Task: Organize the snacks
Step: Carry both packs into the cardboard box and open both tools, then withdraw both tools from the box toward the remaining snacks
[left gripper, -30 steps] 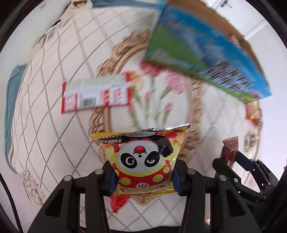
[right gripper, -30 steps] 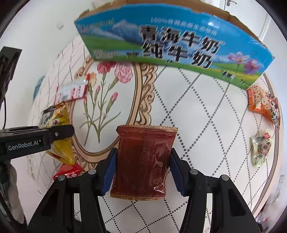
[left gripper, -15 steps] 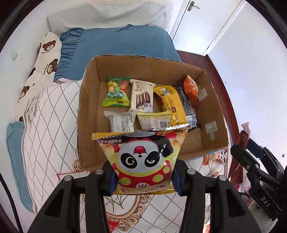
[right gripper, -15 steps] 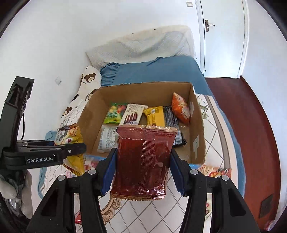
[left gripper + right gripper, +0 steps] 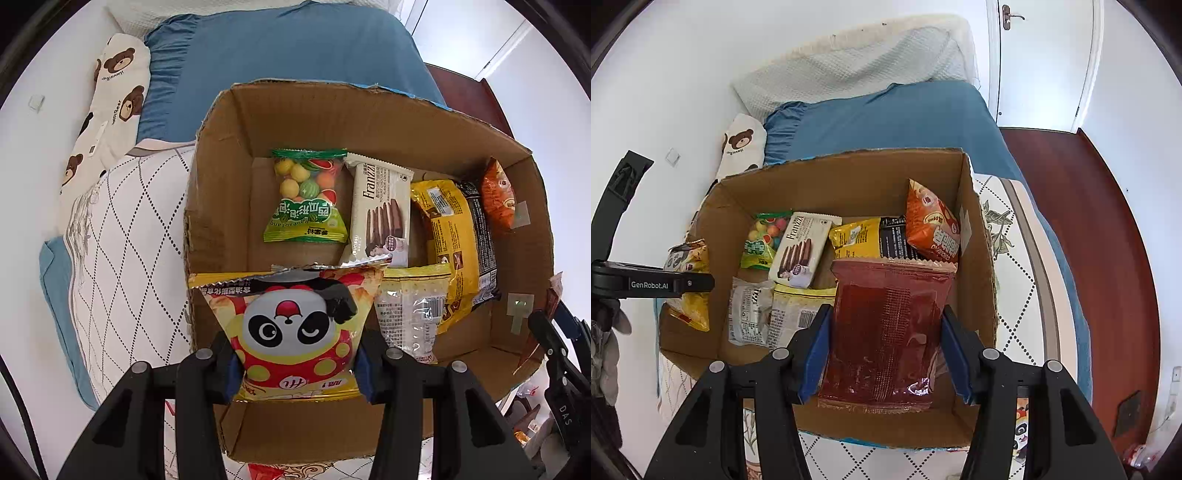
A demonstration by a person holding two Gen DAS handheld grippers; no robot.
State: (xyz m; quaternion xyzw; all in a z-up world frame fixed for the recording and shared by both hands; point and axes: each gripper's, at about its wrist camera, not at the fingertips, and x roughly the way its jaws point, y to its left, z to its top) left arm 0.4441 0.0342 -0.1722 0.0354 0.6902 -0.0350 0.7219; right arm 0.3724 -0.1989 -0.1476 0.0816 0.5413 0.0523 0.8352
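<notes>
Two grippers are each clamping a snack over the open cardboard box (image 5: 221,155) on the bed. The left gripper (image 5: 297,363) is squeezing the lower sides of a yellow panda packet (image 5: 295,328) between its blue pads, jaws narrowed to the packet's width — the packet is standing upright above the box's near-left corner. The right gripper (image 5: 882,350) is gripping a dark red packet (image 5: 886,332) the same way, and it is hanging over the box's near-right part. Inside the box a green candy bag (image 5: 308,195), a white wafer pack (image 5: 382,210), a yellow-black bag (image 5: 452,236) and an orange bag (image 5: 498,195) are lying along the far side — two pale packets are lying nearer.
</notes>
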